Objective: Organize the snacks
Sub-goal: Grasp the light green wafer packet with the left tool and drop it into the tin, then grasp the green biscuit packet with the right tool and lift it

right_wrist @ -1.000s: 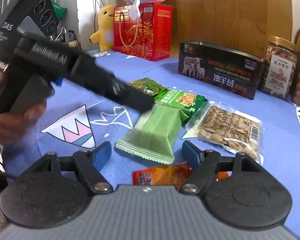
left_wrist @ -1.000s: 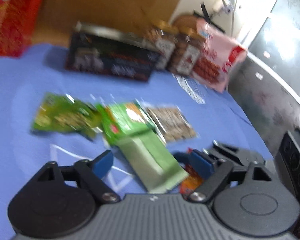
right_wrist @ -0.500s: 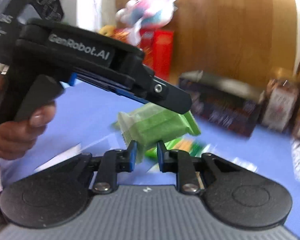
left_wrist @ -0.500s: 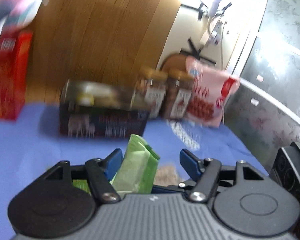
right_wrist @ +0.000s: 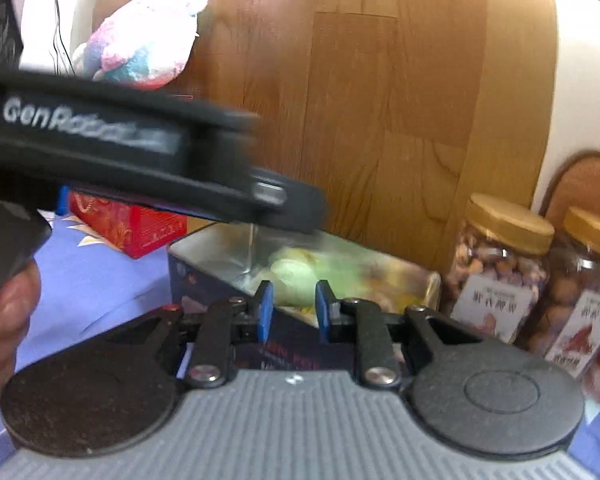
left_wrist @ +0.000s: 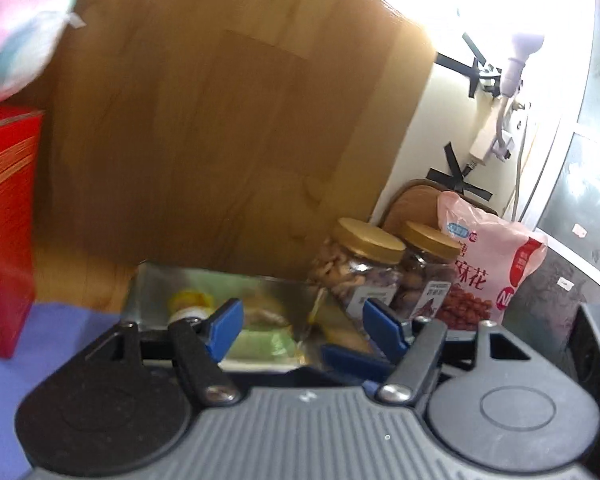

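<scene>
— While left gripper (left_wrist: 300, 308) hangs over tin (left_wrist: 152, 284), state?
— Jaws just opened, released; green packet (left_wrist: 260, 340) between them, inside tin; jars (left_wrist: 360, 264) beside.
— Right gripper (right_wrist: 294, 286)?
— Just narrowed; grip unclear; left gripper crosses its view.

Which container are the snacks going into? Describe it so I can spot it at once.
Start at the wooden panel behind the blue tablecloth. At its foot, between the red gift box and two gold-lidded nut jars, sits the open tin. Unlike its neighbours it is low, dark-sided, lidless and shiny inside, with packets already in it.
</scene>
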`<control>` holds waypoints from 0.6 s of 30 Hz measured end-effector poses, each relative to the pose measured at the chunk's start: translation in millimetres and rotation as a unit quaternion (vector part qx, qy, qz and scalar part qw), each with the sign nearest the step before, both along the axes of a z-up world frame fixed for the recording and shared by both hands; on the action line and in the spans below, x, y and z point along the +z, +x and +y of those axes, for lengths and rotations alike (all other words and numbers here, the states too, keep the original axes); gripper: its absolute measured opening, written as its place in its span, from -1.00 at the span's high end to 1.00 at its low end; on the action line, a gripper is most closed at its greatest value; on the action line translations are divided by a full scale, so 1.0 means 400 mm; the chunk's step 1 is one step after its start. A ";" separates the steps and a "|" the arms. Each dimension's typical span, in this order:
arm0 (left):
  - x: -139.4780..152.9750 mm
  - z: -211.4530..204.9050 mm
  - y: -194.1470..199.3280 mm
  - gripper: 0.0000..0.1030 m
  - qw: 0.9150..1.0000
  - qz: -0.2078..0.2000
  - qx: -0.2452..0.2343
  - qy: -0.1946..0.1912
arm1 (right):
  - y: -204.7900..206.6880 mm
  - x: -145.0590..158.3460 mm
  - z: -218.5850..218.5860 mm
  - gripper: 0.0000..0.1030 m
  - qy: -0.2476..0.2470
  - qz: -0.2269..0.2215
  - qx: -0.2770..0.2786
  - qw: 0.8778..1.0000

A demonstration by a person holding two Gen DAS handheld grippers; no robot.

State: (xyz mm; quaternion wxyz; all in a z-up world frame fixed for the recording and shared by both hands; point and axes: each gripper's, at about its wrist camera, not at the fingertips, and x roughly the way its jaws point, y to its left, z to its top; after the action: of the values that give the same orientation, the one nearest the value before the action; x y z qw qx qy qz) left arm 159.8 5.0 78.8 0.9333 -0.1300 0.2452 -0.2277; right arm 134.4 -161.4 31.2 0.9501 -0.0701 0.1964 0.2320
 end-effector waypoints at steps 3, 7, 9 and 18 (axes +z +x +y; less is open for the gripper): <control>-0.019 0.064 -0.052 -0.32 1.000 0.017 0.003 -0.013 | -0.050 -0.023 -0.050 0.43 0.033 0.026 0.017 0.999; -0.058 0.139 -0.125 -0.42 0.997 0.067 -0.013 -0.043 | -0.136 -0.064 -0.097 0.09 0.076 0.083 0.045 0.993; -0.086 0.150 -0.165 -0.51 0.993 0.098 -0.037 -0.060 | -0.167 -0.088 -0.102 0.01 0.085 0.112 0.070 0.988; -0.214 0.050 -0.234 -0.57 0.981 0.177 -0.069 -0.030 | -0.273 -0.140 0.057 -0.23 -0.053 0.090 0.142 0.984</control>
State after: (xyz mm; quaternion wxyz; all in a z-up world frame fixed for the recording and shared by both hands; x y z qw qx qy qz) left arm 66.0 24.9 -6.9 0.8529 -0.1792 0.4083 -0.2717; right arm 25.2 -138.7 -24.6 0.8810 -0.1260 0.2813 0.3591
